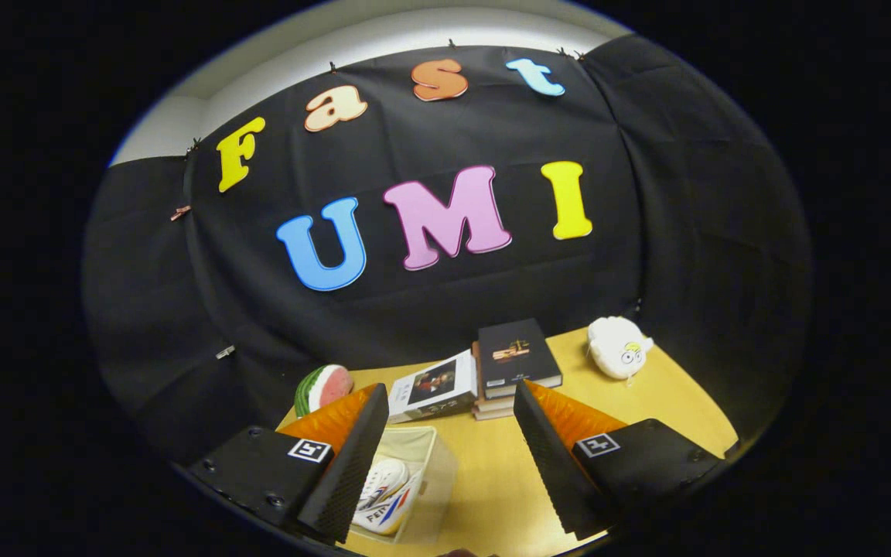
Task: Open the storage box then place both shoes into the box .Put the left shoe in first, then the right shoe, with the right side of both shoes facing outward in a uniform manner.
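Note:
My gripper is held above the table with its two fingers wide apart and nothing between them. Below, just beside the left finger, stands the translucent storage box with no lid over it. A white shoe with red and blue stripes lies inside it, partly hidden behind the left finger. I cannot tell whether a second shoe lies in the box.
Beyond the fingers on the yellow wooden table lie a stack of books with a dark one on top, a white-covered book, a watermelon-slice toy and a white plush toy.

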### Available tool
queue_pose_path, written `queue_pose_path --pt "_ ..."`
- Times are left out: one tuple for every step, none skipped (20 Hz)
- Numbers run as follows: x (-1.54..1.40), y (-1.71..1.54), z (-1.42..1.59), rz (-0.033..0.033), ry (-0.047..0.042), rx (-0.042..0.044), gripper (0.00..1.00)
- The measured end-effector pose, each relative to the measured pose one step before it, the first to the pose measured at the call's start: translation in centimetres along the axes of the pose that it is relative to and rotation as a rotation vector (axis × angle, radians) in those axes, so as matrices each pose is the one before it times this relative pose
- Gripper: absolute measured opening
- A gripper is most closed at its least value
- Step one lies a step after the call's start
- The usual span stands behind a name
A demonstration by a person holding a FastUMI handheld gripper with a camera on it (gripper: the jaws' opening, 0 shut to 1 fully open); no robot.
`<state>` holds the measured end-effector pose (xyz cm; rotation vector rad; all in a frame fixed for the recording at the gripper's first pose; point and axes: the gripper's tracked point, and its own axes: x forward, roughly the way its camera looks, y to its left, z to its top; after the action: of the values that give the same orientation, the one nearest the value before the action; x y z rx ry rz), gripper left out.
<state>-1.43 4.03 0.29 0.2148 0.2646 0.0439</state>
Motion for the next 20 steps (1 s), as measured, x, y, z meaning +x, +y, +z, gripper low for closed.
queue_pose_path --pt "-0.217 -1.3 0.694 -0.01434 -0.02561 -0.02791 0.99" --pt "-0.345 -1.319 0.58 -0.01506 -0.02273 -0.02878 0.99" --pt "-0.236 -1.411 0.553 -0.01357 -0.02328 -0.0297 0.99" --pt "-0.195 -1.262 0.408 -0.01304 -0.01664 -0.02739 0.99" --pt "-0.22 -1.542 0.225 -0.0147 -0.01164 -0.02843 0.99" --pt "-0.225 -1.606 0.235 -0.01657 -0.01021 -0.02313 0.99" --pt "-0.028 -1.543 0.34 -0.01521 -0.02187 -0.01717 0.99" --pt "0.163 -1.45 0.464 -0.01527 -0.02593 -0.00887 0.99" --pt "0.32 -1.338 0.141 -0.01107 -0.02538 -0.01072 0.99" --pt "0.011 -1.381 -0.202 -0.01205 -0.00953 -0.01332 0.99" --pt "0.165 -1.14 -0.325 -0.00756 -0.00714 -0.01606 0.98" --pt "0.382 -0.773 -0.433 0.00404 0.00512 -0.00963 0.99" --pt "0.294 -0.516 -0.403 0.01442 0.00505 0.00464 0.98" --pt "0.401 -0.415 -0.129 0.01393 0.00056 0.00313 0.99" --pt "0.425 -0.774 -0.179 0.00321 -0.00677 -0.00686 0.99" --pt "0.454 -1.004 -0.144 -0.0026 -0.01269 -0.01326 0.98" --pt "0.389 -0.955 0.075 -0.00999 -0.01394 -0.01287 0.98" --pt "0.123 -0.814 0.224 -0.01099 -0.01383 -0.00739 0.97" --pt "0.042 -0.573 0.073 -0.00386 -0.00372 0.00226 0.96" --pt "-0.305 -0.364 -0.053 -0.00011 -0.00379 0.00259 0.96"
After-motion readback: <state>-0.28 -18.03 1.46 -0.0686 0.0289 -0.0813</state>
